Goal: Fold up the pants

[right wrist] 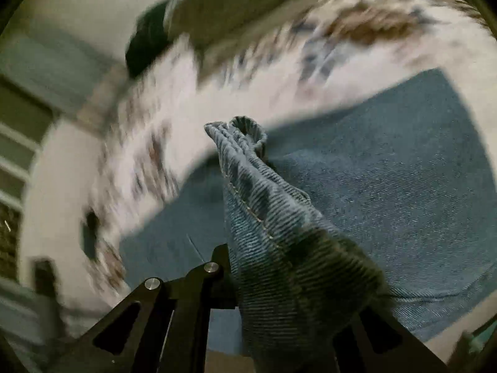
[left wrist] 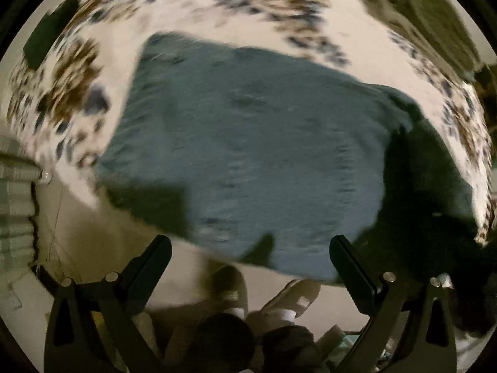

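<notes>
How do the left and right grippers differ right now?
The left gripper has its jaws spread wide with nothing between them; the right gripper is shut on a bunched fold of the blue jeans. The left hangs above the jeans where they lie flat on the patterned bedspread; the right lifts its fold off the rest of the denim. Both are black and point at the jeans.
</notes>
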### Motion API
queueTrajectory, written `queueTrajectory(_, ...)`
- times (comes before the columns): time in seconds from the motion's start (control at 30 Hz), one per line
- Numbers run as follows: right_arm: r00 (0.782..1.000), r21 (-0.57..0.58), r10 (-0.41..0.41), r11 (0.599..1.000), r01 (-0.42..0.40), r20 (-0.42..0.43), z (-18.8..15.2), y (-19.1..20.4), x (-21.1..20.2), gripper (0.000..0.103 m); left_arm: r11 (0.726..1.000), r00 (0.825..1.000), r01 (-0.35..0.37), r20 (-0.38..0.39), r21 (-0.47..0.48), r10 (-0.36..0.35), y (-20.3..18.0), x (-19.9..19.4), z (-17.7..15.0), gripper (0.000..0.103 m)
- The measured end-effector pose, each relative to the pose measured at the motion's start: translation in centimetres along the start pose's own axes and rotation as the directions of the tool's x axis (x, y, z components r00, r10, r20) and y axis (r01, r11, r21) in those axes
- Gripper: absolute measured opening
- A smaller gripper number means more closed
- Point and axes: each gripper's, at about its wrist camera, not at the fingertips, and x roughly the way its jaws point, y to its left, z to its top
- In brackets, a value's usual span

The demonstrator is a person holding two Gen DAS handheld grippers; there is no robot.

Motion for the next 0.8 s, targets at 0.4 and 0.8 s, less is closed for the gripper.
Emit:
queueTrajectory(0.4, 0.968, 0.082, 0.132, 0.990, -0.116, -0.215, -1.2, -0.4, -1.6, 0.067, 0.981, 0.984, 0.176, -0.006, -0.077, -0.177, -1.3, 0.6, 2.2, 0.103)
queueTrajectory(0.8, 0.973, 0.208, -0.194, 0.954, 0.217, -0.126, 3.0, -13.9, -9.7, 0.067, 0.951, 0.991, 0.111, 0.042, 0.289, -0.129, -17.1, 6.7, 6.1, 0.022)
